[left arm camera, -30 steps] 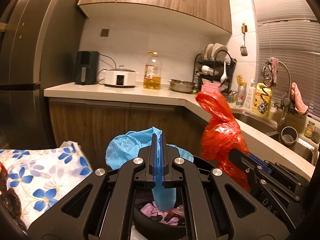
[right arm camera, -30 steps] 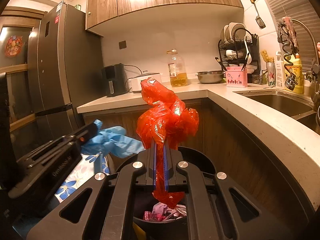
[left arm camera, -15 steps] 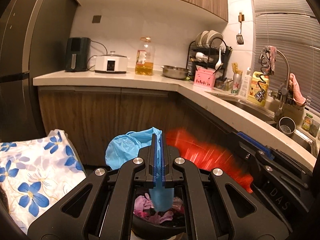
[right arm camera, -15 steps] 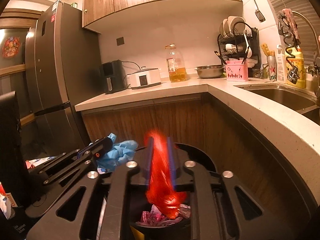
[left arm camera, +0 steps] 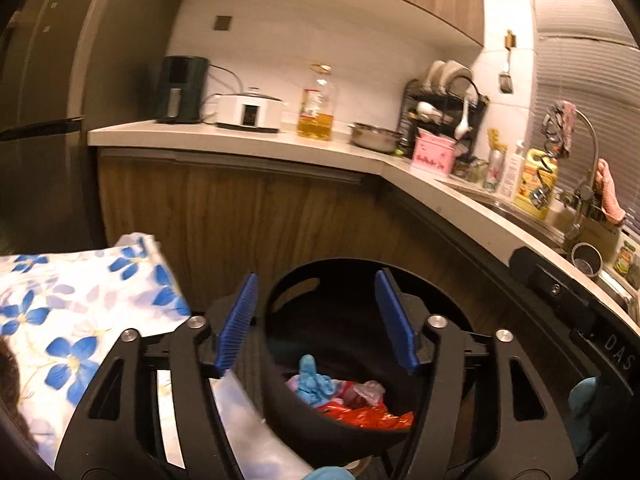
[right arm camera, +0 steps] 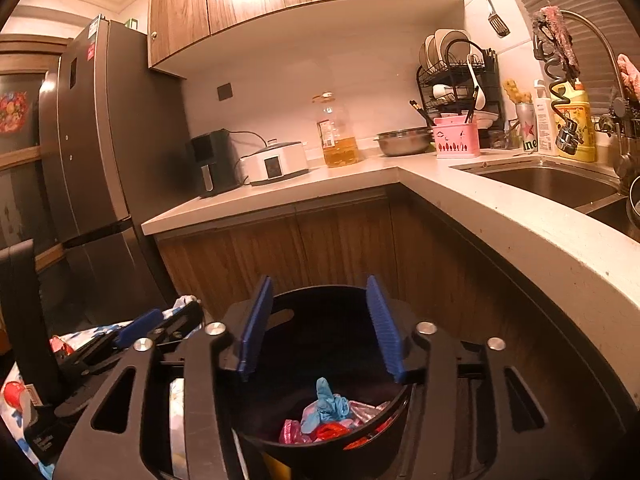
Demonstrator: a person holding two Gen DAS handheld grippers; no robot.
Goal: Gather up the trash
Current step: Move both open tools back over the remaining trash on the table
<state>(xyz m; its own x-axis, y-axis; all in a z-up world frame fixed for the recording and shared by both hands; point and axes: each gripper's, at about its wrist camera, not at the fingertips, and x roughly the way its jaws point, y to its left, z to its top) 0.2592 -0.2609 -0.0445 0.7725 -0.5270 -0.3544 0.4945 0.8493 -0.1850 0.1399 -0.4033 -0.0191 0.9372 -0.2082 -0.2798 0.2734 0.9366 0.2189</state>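
Both tools, left (left arm camera: 316, 316) and right (right arm camera: 318, 320), are opening empty over the black bin (right arm camera: 320, 452) beside a seemingly bare corner countertop (right arm camera: 460, 196)

Both wrist cameras look forward and slightly down along their own fingers from close above the black bin (left arm camera: 288, 400) (right arm camera: 320, 448). Side by side, both face the corner counter (left arm camera: 240, 140) (right arm camera: 280, 196), the left view from further left.

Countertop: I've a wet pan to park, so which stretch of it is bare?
Bare countertop runs from the pink holder round the corner, along the front of the sink. A smaller gap lies between cooker and oil bottle. By the dish rack it is crowded.
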